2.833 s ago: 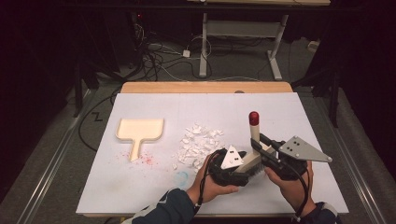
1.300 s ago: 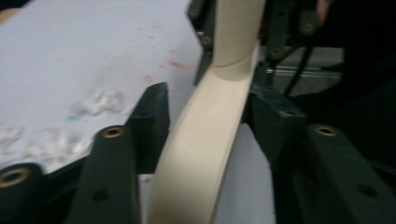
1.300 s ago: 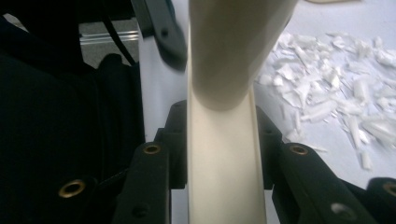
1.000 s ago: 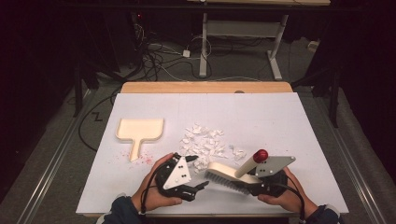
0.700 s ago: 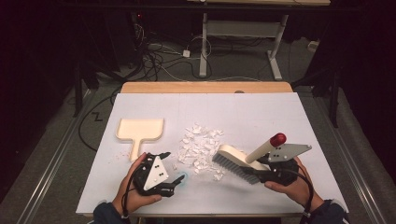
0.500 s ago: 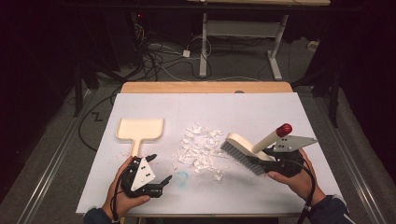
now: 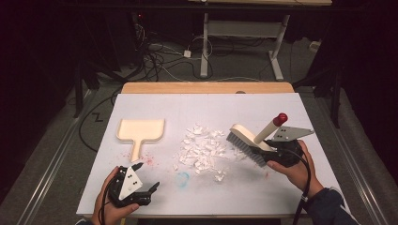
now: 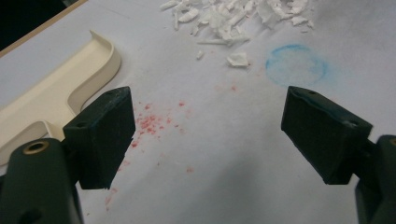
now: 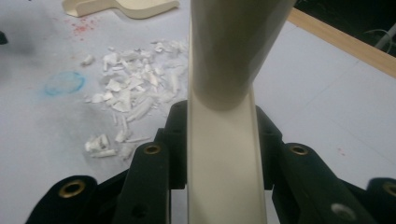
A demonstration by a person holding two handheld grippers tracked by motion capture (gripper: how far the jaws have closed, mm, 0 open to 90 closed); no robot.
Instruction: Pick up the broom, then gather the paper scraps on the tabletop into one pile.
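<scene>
A cream dustpan (image 7: 141,130) lies flat at the left of the white board, handle toward me. A pile of white scraps (image 7: 202,150) sits mid-board. My right gripper (image 7: 271,153) is shut on a cream brush (image 7: 246,140) just right of the pile, bristles down and the red-tipped handle (image 7: 280,118) slanting up to the right. In the right gripper view the jaws clamp the brush back (image 9: 224,177), with the scraps (image 9: 135,88) beyond. My left gripper (image 7: 146,177) is open near the front left, below the dustpan handle. In the left gripper view nothing lies between its jaws, and the dustpan (image 8: 60,88) is at the left.
A faint blue circle (image 7: 183,178) is drawn on the board in front of the pile, and red flecks (image 7: 149,160) lie by the dustpan handle. The wooden table edge (image 7: 206,88) runs along the back. Cables and desk legs stand on the floor behind.
My left hand has slid left and lower, away from the brush toward the front left corner. My right hand has carried the brush rightward past the pile and tilted it.
</scene>
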